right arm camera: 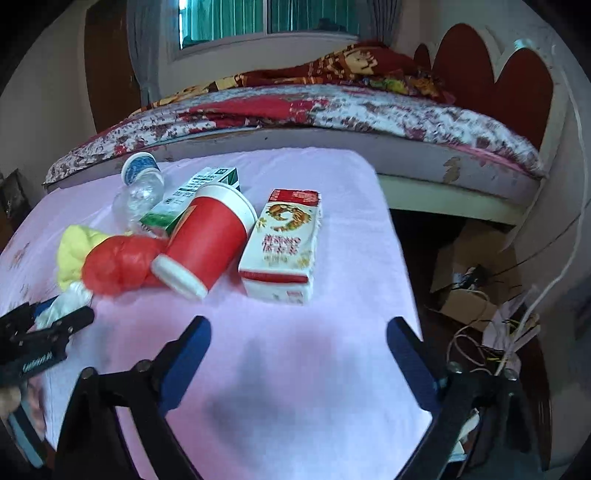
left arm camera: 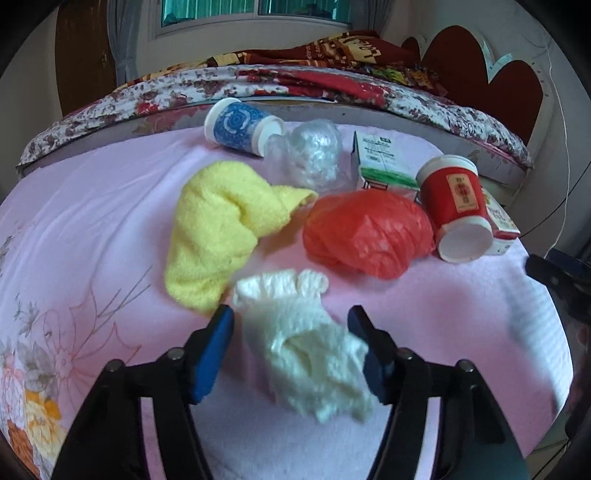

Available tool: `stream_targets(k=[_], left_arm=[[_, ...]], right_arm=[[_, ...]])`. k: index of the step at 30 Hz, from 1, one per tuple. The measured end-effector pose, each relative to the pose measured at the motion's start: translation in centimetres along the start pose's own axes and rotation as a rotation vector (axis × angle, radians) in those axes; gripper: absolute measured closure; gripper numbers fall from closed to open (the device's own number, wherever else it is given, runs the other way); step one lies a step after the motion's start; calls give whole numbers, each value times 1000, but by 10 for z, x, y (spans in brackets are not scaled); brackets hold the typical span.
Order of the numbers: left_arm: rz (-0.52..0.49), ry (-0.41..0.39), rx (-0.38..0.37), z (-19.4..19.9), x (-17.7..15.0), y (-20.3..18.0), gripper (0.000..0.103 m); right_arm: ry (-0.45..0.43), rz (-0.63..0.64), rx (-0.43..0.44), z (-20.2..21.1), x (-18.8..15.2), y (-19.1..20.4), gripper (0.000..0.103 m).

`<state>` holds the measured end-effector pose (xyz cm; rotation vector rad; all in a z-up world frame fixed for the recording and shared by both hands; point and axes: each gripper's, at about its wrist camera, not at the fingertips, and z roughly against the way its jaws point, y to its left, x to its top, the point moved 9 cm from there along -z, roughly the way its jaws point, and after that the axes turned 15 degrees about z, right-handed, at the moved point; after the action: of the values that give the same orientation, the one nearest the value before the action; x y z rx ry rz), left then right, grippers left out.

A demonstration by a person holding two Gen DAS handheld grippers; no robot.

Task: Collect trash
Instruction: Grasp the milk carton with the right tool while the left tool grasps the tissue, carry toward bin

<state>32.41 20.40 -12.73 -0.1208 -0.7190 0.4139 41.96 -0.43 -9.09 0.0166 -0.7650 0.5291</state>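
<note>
- Still sitting uncollected on the pink-covered counter [left arm camera: 92, 206]: blue paper cup [left arm camera: 240, 127] on its side at upper centre of the left wrist view, crumpled clear plastic [left arm camera: 314, 155] touching its mouth, green-and-white carton [left arm camera: 380, 162] to the right, red paper cup [left arm camera: 458, 206] tipped over at right, red plastic bag [left arm camera: 365, 232] balled at centre, yellow cloth [left arm camera: 218, 229] left of centre.
- Judging progress as early: nothing visibly gathered, no bin or bag for the trash showing in either view.
- Starting on the white knitted glove [left arm camera: 306, 350], lying low centre of the left wrist view between the left gripper [left arm camera: 291, 332] jaws; jaws standing half-wide, right pad seeming to touch the glove, left pad apart, not yet clamping.
- Hovering over bare pink cloth with the right gripper [right arm camera: 299, 332], jaws wide, holding nothing; red-and-white carton [right arm camera: 284, 247] and red cup lying just beyond, centre of the right wrist view.
- Leaving everything else for later, in all likelihood.
- Noting the room: bed [right arm camera: 332, 114] with floral cover behind the counter, red scalloped headboard [right arm camera: 517, 85] upper right, window [right arm camera: 266, 18] at top, cardboard box [right arm camera: 465, 266] and loose cables [right arm camera: 480, 350] on the floor at right.
</note>
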Motion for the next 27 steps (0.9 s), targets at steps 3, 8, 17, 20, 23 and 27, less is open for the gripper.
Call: stream_targets(k=[3,8,17,20,23,27], left_arm=[[9,15,-13,-4,1,-3,46],[-1,24,-32,-7,4,-10,54],[17,33,-73,0,4,-13,68],[9,13,-89,12,5,-17,69],[14,-5,-110,24,6,-20,69],[-1,-8,-115,32,-2,-24,69]], right_arm=[[23,1,14,-22,14,1,15],[53,19,17,-50,33,3,22],[79,21,33,-52,26,2,49],[56,35,22,-32,16,3,49],[39,39,16,-12,7,2,50],[11,56,6,22,-7,2,50]])
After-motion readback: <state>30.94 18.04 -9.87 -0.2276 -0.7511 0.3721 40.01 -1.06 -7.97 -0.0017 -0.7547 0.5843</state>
